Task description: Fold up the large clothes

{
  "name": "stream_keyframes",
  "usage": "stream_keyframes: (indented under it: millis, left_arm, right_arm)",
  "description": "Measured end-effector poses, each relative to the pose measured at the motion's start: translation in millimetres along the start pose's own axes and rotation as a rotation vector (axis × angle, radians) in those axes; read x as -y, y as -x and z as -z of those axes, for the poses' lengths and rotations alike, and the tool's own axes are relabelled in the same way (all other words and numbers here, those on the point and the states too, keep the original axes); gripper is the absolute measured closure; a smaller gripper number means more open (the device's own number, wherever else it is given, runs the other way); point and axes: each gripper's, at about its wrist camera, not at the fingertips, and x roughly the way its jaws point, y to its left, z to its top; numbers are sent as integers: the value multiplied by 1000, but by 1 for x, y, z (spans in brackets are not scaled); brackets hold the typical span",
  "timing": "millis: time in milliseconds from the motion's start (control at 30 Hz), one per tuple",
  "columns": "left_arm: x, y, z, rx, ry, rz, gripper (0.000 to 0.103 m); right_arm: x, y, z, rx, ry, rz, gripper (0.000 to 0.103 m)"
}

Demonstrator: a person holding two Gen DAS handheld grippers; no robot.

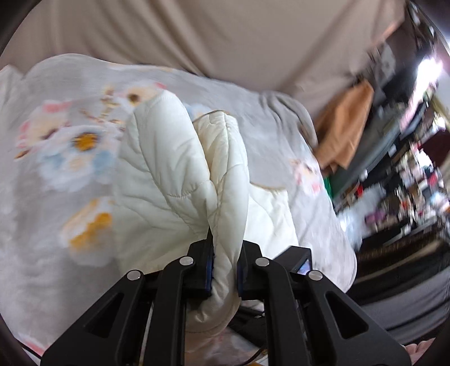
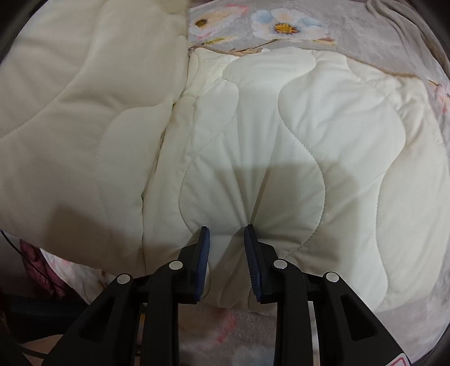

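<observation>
Here, a cream quilted garment (image 2: 281, 126) with wavy stitching lies spread over a grey blanket (image 2: 351, 22) printed with pale flowers, which covers a bed. In the right wrist view, the right tool (image 2: 227, 233) pinches the garment's near edge between its blue ribbed pads (image 2: 204, 261), the fabric gathering into creases where it is gripped; the garment fills most of the view, with a second padded layer lying over its left side. In the left wrist view, the left tool (image 1: 225, 247) is clamped on a bunched, folded-up part of the same garment (image 1: 180, 157), which rises above the flowered blanket (image 1: 70, 157). Beyond, blurred, hang a beige sheet (image 1: 225, 33) and an orange cloth (image 1: 346, 126) beside cluttered shelves (image 1: 407, 174).
</observation>
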Motion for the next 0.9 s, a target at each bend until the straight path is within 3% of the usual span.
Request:
stream_keyframes:
  millis: [33, 133, 400, 567, 700, 733, 800, 900]
  left_arm:
    - [8, -12, 0, -17, -20, -5, 93]
    - [28, -42, 2, -67, -61, -13, 93]
    - [66, -133, 29, -217, -142, -63, 93]
    - [70, -179, 50, -287, -162, -115, 92]
    - [75, -146, 37, -232, -101, -75, 79]
    - [74, -129, 31, -199, -70, -54, 77]
    - [68, -89, 20, -127, -17, -7, 63]
    - [47, -30, 10, -16, 57, 0, 50]
  right_arm:
    - [3, 5, 1, 9, -6, -9, 83]
    - [24, 30, 11, 48, -35, -13, 85]
    - [113, 92, 63, 104, -230, 91, 78]
    - [138, 111, 69, 147, -288, 100, 77]
    - [138, 128, 51, 207, -255, 77, 77]
    - [135, 133, 44, 228, -238, 69, 73]
    - [131, 143, 31, 272, -210, 50, 61]
    - [119, 154, 15, 311, -179, 7, 49]
